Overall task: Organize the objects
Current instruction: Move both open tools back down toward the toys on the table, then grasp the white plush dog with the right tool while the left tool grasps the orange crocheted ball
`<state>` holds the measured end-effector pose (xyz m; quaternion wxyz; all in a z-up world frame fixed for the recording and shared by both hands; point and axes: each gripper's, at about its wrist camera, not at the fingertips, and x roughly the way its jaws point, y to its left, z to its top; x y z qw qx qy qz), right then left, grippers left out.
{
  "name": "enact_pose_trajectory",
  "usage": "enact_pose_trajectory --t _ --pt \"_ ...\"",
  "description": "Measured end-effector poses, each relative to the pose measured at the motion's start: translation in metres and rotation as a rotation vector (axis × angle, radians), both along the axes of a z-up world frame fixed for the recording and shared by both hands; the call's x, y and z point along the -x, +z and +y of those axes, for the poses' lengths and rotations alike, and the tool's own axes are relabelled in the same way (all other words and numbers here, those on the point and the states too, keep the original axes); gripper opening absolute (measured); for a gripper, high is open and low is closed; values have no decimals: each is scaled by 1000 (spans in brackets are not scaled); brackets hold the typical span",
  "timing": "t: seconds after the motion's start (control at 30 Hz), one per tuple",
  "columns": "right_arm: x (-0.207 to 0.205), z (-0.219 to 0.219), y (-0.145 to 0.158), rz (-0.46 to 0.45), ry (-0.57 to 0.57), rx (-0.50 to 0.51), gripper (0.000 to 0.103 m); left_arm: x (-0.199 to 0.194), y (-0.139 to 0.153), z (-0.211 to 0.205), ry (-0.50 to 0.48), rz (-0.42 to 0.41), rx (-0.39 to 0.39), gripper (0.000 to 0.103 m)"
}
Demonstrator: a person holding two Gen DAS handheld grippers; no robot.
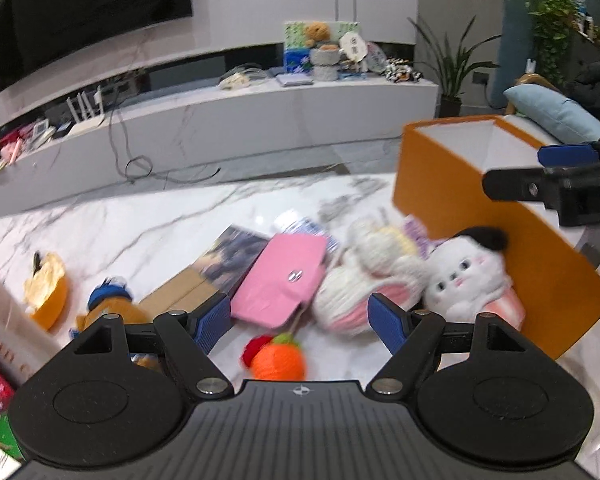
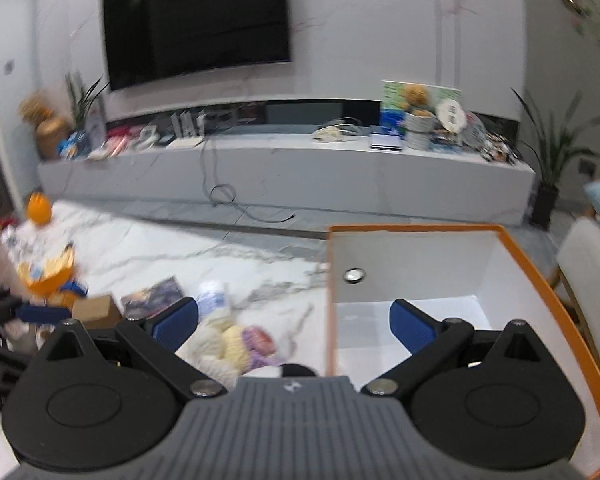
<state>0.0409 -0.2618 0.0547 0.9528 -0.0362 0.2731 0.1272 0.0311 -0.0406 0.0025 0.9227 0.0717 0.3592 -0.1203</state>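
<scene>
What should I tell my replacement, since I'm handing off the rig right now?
Left hand-held gripper: open, holding nothing, over the toys.
Right hand-held gripper: open, holding nothing, at the box's near-left edge.
On the table: pink wallet, white plush, knitted toy, orange ball, book.
Done: nothing visible in the box.
Left: move everything into it.

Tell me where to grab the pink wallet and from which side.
Take the pink wallet by its near short edge, coming in low from the left claw's side. It lies flat, tilted across a book, so its faces give no purchase, but that edge seems to overhang the table. Its right side crowds a white plush.
</scene>
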Motion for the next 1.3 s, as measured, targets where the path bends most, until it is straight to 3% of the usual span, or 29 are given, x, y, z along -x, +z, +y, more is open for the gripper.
enact_pose_trajectory --t 0.17,0.4,0.63,0.83,1.0,1.17,1.3 --pt "5 30 -19 0 63 112 102 -1 -14 14 6 34 -1 89" --pt "2 62 -44 25 126 171 101 -3 -26 12 -43 49 1 89" --pt "-7 70 -66 69 103 238 101 -10 -40 5 -82 56 -80 89" --pt "-5 81 -85 38 115 410 97 -15 -53 -1 -119 48 -174 89" --pt "3 93 -102 -10 138 573 97 -19 -57 -8 -142 40 -199 89" --pt "5 98 -111 -30 141 664 96 -23 -59 -12 -136 16 -208 81" --pt "8 101 -115 -50 132 739 80 -26 -63 -12 -128 42 -202 70"
